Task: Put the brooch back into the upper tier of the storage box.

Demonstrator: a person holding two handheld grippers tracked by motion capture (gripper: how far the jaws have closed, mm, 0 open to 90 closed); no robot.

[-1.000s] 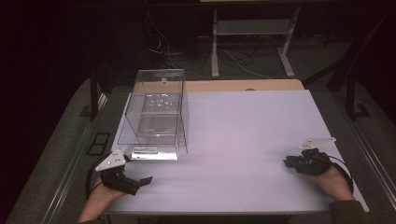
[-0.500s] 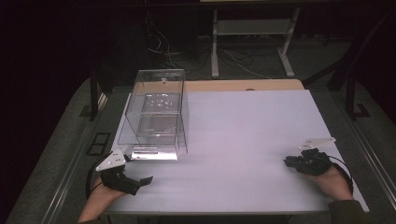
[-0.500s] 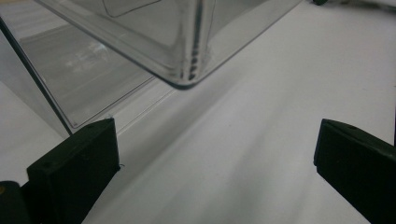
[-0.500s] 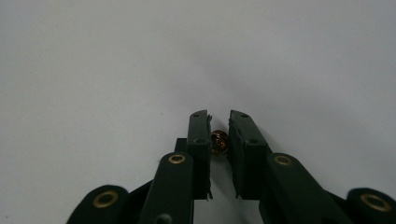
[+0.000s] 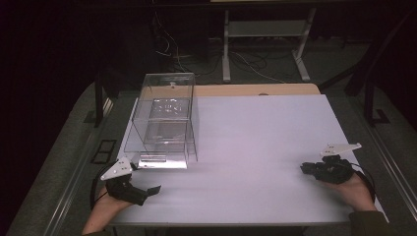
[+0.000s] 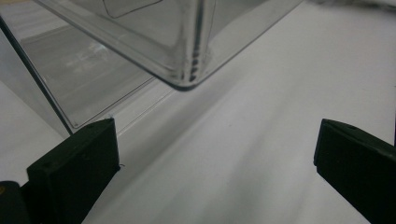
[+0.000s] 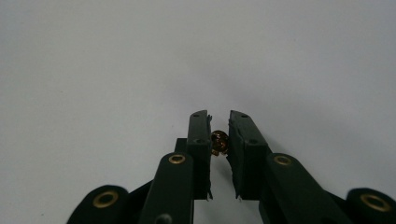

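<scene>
Right gripper near table's right edge, clamped on small gold bead. Left gripper wide apart, empty, beside clear box. Risk: bead slipping from tiny pinch, rolling off.

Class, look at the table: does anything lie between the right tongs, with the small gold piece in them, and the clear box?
Nothing visible does. Bare white table lies between the right tongs, shut on the small gold piece, and the clear box at the left.
</scene>
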